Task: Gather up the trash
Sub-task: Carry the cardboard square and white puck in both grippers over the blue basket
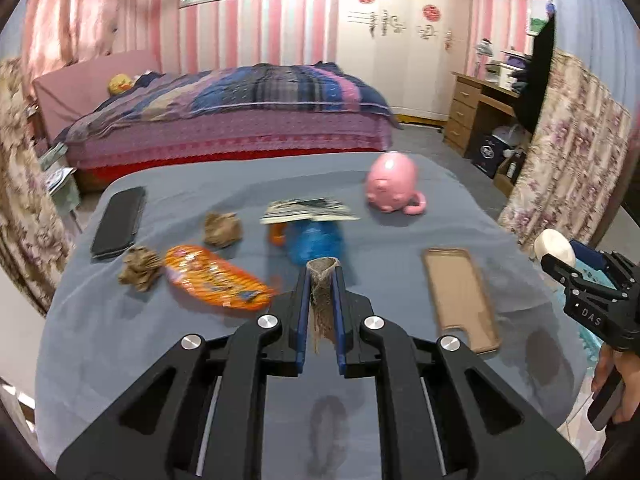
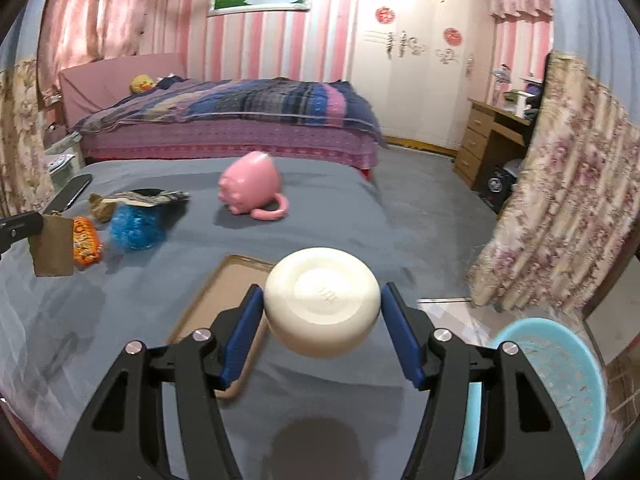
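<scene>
**A:** Cardboard [image 1: 322, 296] scrap pinched flat in the left gripper [image 1: 322, 270], jaws nearly together on it, held up over the grey desk [image 1: 384, 360]. From the right wrist view it shows as a brown square hanging at the far left edge.

**B:** And the right gripper [image 2: 322, 304] has a white round puck [image 2: 322, 306] wedged between its blue pads [image 2: 240, 328], jaws standing wide because the thing is wide. It's off the desk too, its shadow lying on the cloth beneath.

**A:** Plenty of litter still down there. Two crumpled brown paper balls [image 1: 223, 229] on the left side, one nearer the front, one farther back, and an orange snack wrapper [image 1: 218, 280] lying just beside the nearer one.

**B:** Behind the wrapper sits a blue fuzzy thing [image 1: 316, 242] with a stack of printed papers [image 1: 308, 210] resting on top of it. I can't tell what the blue thing is.

**A:** Pink pig mug [image 2: 250, 188] tipped on its side toward the back right, handle on the cloth. Black phone [image 1: 118, 222] at the far left edge, tan phone case [image 1: 460, 300] lying flat near the right.

**B:** Light blue basket [image 2: 560, 392] off the desk's right side, low by the floor, close to the right gripper. A hand [image 1: 612, 384] shows on that gripper's grip in the left wrist view.
</scene>
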Demonstrator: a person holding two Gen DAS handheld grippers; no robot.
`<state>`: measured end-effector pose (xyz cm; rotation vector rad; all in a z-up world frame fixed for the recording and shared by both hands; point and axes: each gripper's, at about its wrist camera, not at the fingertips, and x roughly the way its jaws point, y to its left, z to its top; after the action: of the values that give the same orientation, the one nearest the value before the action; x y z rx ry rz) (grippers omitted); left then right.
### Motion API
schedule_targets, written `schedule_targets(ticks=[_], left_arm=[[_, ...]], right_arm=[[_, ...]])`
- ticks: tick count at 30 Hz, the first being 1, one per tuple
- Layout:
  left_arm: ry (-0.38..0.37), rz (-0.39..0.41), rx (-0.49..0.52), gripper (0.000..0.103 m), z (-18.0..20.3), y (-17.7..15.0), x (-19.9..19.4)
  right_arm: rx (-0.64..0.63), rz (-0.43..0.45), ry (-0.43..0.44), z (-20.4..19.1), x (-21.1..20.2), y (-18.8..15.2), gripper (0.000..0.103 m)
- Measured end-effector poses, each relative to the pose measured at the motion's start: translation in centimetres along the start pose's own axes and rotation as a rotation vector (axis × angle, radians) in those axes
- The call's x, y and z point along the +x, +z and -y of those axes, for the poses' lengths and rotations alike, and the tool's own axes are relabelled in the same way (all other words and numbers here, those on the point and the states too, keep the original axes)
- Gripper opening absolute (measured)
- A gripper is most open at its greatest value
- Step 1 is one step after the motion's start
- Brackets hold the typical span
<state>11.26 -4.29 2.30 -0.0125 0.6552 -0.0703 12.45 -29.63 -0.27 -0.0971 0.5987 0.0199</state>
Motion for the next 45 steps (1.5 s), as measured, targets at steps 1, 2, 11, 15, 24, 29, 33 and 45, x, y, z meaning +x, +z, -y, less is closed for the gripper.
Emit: schedule_targets(ticks=[1,2,11,15,24,29,33,45], left_arm=[[-0.008,0.001,0.006,0.009,0.7,0.0,0.0],[-0.019,-0.002,0.012,0.009,1.5,0.0,0.1],[-0.097,-0.015,0.052,0.009,7.2,0.6,0.6],[-0.133,-0.022,0.081,0.009,10.1,0.6,1.0],[-0.227,-0.051,0.124,0.009,16.4,1.0,2.9],[-0.282,-0.058,0.186,0.009,20.7,0.5,3.3],[-0.351,-0.073,0.22,0.009,24.1,-0.1,3.5],[-0.535,-0.077,0.338,0.009,33.7,-2.3,3.6]], right_arm=[[0.003,0.007,-0.013,0.9,-0.5,-0.1,0.06],[0.011,0.015,-0.023,1.8,-1.0,-0.1,0.06],[0.044,0.044,-0.112,7.7,-4.1,-0.7,0.06],[0.062,0.035,-0.149,10.0,-4.8,-1.6,0.061],[0.118,-0.002,-0.259,16.6,-6.0,-4.5,0.061],[0.156,-0.011,-0.309,19.8,-6.8,-5.7,0.061],[0.177,-0.02,-0.351,21.9,-7.7,-6.7,0.061],[0.243,-0.059,-0.396,25.6,-8.3,-9.8,0.06]])
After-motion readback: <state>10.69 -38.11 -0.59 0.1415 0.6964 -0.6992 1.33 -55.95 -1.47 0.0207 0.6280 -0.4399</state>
